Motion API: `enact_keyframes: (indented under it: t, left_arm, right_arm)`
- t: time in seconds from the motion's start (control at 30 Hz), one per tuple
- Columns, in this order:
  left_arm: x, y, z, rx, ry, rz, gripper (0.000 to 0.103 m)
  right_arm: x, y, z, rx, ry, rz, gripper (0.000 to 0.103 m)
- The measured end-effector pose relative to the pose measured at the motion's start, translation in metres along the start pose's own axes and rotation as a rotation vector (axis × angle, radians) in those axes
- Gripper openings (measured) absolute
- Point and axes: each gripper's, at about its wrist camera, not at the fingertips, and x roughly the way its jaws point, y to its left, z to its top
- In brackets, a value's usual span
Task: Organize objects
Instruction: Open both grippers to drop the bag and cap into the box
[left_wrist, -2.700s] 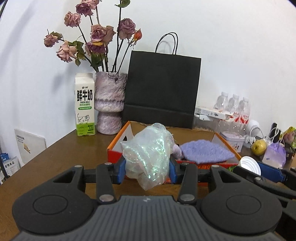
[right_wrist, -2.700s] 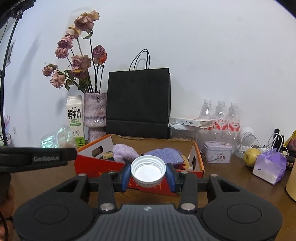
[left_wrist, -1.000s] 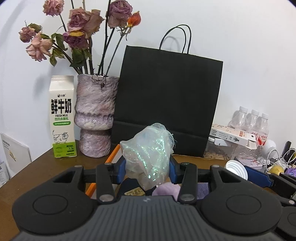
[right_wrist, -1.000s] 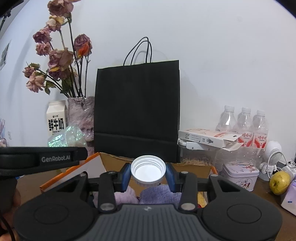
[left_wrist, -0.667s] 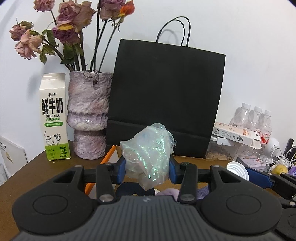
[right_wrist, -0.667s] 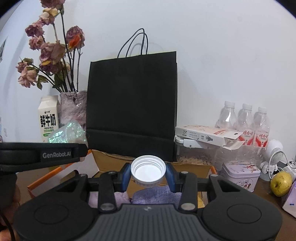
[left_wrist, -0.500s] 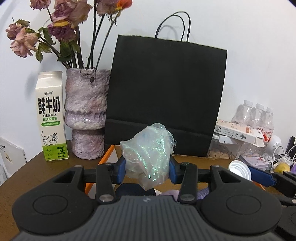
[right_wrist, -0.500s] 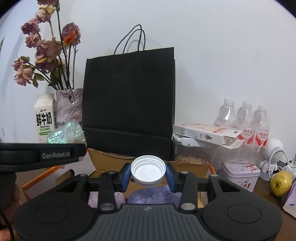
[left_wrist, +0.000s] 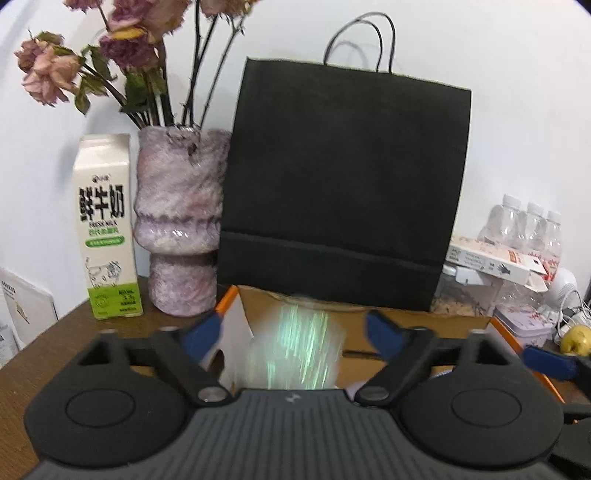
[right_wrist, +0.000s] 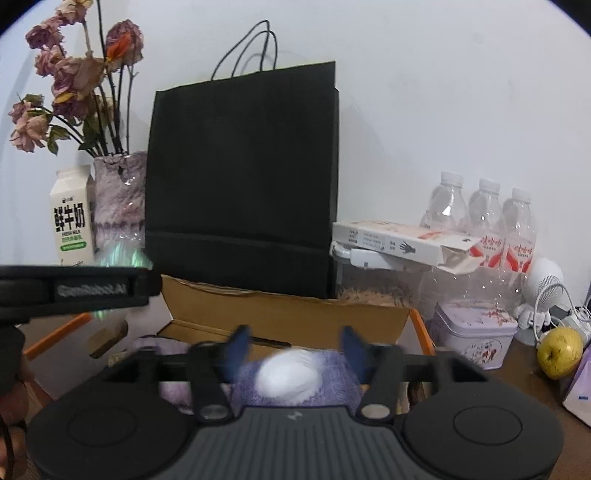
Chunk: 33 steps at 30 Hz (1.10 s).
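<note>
A tall black paper bag (left_wrist: 343, 192) stands right behind the open cardboard box (right_wrist: 280, 314) and blocks the view of the wall. To its left are a purple vase (left_wrist: 181, 229) of dried roses (left_wrist: 122, 48) and a milk carton (left_wrist: 107, 229). To its right are three water bottles (right_wrist: 484, 218), a flat white carton (right_wrist: 402, 243), a lilac tin (right_wrist: 476, 336) and a yellow apple (right_wrist: 559, 352).

The left gripper (left_wrist: 293, 332) has just been opening, and its blue pads stand wide apart. The shiny plastic bag (left_wrist: 295, 350) is a blur between them, touching neither, over the box. The right gripper (right_wrist: 293, 349) has also just been opening. The white cap (right_wrist: 290, 374) is a blur between its spread pads, clear of both, over a purple knitted cloth (right_wrist: 332, 373) in the box.

Only the right view shows the cloth and the side of the left tool, whose label is too smeared to read. The milk carton reads "FRESH MILK" under large Chinese characters.
</note>
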Motion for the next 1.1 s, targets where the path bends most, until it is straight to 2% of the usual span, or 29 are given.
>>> enact_keyframes:
  t: [0.03,0.07,0.6,0.83,1.1]
  left_arm:
    - [-0.001,0.000,0.000,0.003,-0.015,0.008,0.103]
    - [-0.003,0.000,0.000,0.006,-0.034,0.019,0.103]
    - [-0.014,0.002,0.003,0.010,-0.037,0.010,0.103]
    - [-0.042,0.012,0.004,0.014,-0.029,0.010,0.103]
    - [-0.095,0.020,-0.008,0.046,-0.019,0.006,0.103]
  right_arm:
    - [0.000,0.000,0.000,0.000,-0.006,-0.008,0.098]
    - [-0.001,0.000,-0.001,-0.004,-0.012,-0.011,0.103]
    - [-0.011,0.000,0.002,-0.004,-0.031,0.003,0.103]
    - [-0.039,0.000,0.003,0.004,-0.045,0.015,0.103]
    - [-0.088,-0.003,-0.006,0.017,-0.046,0.031,0.103]
